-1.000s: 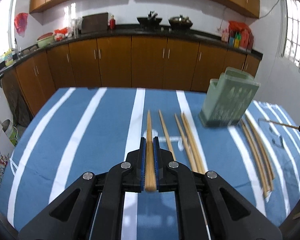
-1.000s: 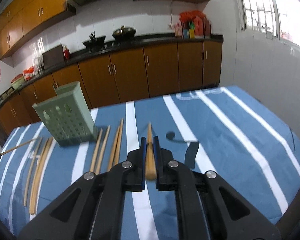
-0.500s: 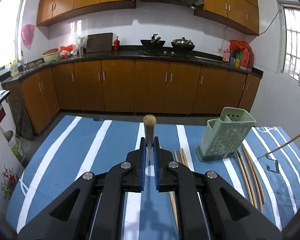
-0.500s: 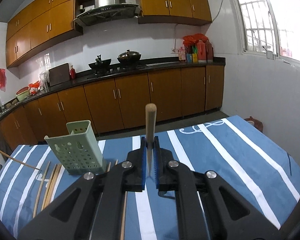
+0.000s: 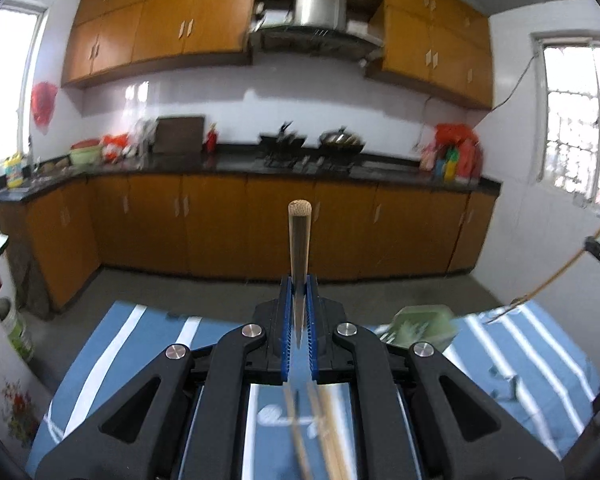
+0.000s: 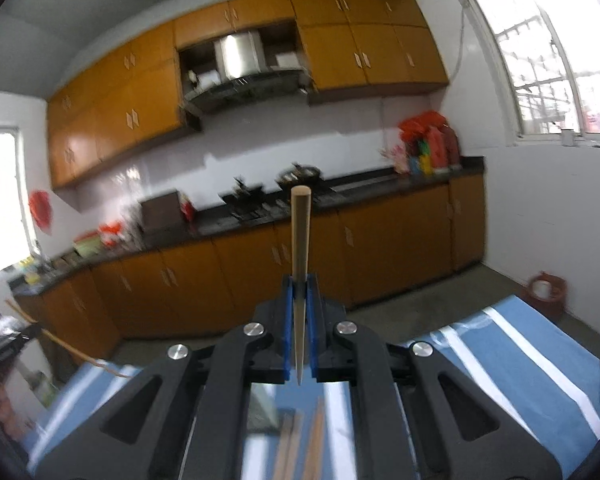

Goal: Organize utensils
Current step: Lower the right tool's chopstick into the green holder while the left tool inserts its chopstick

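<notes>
My left gripper (image 5: 299, 280) is shut on a wooden chopstick (image 5: 299, 248) that points forward and up, thick end away from me. My right gripper (image 6: 299, 280) is shut on another wooden chopstick (image 6: 300, 240), held the same way. Both are raised above the table. The green perforated utensil holder (image 5: 422, 326) shows low at the right in the left wrist view, partly behind my gripper. Loose chopsticks (image 5: 324, 432) lie on the cloth below the left gripper; more loose chopsticks (image 6: 300, 444) lie below the right one. The right gripper's chopstick (image 5: 560, 276) crosses the left view's right edge.
The table wears a blue cloth with white stripes (image 5: 112, 344); its right part shows in the right wrist view (image 6: 540, 360). Orange kitchen cabinets (image 5: 220, 224) and a dark counter with pans stand beyond the floor gap. A bucket (image 5: 16, 332) stands on the floor at left.
Both grippers have lifted their chopsticks off the cloth and tilted upward, so the views now look at the cabinets and wall. The holder has dropped to the bottom of the left view.
</notes>
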`<state>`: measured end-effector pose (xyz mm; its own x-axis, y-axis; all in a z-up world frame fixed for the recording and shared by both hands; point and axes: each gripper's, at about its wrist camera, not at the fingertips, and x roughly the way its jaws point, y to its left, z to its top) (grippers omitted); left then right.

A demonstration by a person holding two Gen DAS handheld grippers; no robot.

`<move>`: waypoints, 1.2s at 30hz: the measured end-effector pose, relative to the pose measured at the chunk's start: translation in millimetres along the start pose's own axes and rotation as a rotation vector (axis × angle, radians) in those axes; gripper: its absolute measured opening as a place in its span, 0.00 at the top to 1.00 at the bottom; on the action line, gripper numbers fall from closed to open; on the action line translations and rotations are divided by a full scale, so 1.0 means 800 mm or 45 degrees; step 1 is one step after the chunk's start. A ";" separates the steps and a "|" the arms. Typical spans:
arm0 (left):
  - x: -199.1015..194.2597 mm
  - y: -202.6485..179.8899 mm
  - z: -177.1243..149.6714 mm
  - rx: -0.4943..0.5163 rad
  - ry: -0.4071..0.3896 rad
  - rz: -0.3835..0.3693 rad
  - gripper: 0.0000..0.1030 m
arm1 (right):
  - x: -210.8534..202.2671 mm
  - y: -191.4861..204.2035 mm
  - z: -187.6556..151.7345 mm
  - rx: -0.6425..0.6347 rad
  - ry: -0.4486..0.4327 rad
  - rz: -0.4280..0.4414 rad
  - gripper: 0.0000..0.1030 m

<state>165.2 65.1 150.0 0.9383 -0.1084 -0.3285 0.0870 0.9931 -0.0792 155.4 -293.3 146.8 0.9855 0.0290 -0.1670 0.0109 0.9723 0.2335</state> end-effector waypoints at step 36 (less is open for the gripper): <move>0.095 -0.079 -0.013 0.003 0.174 -0.227 0.55 | 0.089 0.051 -0.046 -0.059 0.189 0.126 0.66</move>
<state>227.6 -5.9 120.6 0.8537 -0.2875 -0.4342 0.2485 0.9576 -0.1455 219.8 -242.8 109.6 0.9456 0.1557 -0.2857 -0.0960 0.9725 0.2122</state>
